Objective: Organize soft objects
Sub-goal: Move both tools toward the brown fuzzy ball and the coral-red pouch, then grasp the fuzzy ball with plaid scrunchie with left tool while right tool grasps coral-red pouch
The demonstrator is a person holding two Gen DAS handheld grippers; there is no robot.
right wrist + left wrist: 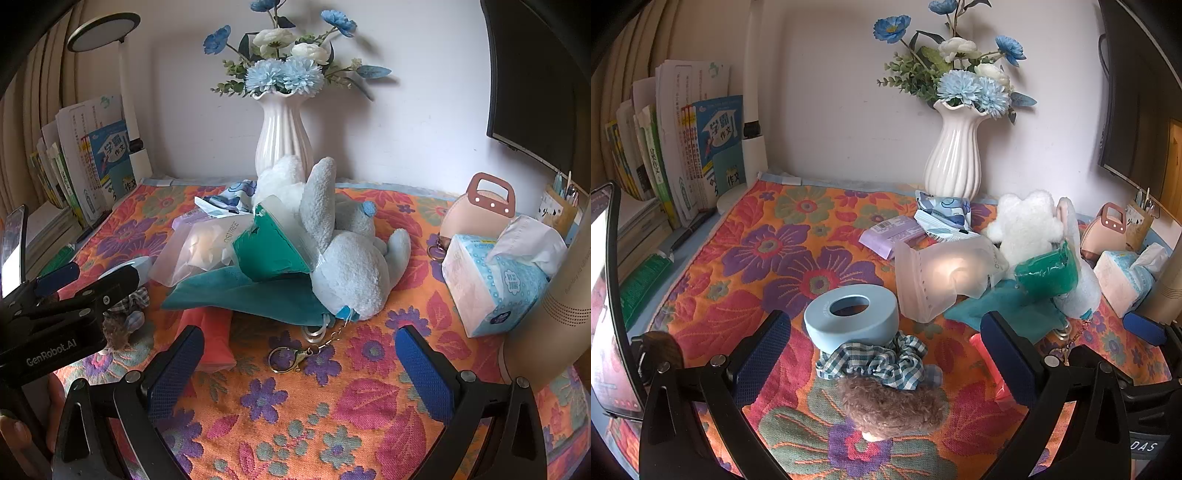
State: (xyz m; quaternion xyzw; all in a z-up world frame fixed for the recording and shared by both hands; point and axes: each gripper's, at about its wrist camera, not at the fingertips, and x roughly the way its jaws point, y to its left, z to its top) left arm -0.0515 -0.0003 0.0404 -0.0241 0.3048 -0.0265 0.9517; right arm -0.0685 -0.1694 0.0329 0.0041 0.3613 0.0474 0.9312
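My left gripper (886, 354) is open, its blue pads either side of a small brown plush doll (890, 404) with a checked blue scrunchie (875, 360); a light blue ring-shaped object (851, 317) lies just beyond. My right gripper (295, 369) is open and empty above the floral cloth (332, 424), near a gold keychain clasp (288, 358). Ahead of it lies a pale blue plush toy (351, 269) on a teal cloth (240, 291), with a green packet (269, 251), a white plush (1027, 225) and a translucent pouch (942, 277). A red packet (214, 339) lies by the right gripper's left finger.
A white vase (955, 158) of blue flowers stands at the back wall. Books (683, 147) and a lamp post line the left. A tissue box (495, 280), a pink bag-shaped holder (480, 210) and a beige cylinder (554, 314) stand at the right. A phone (605, 295) stands at far left.
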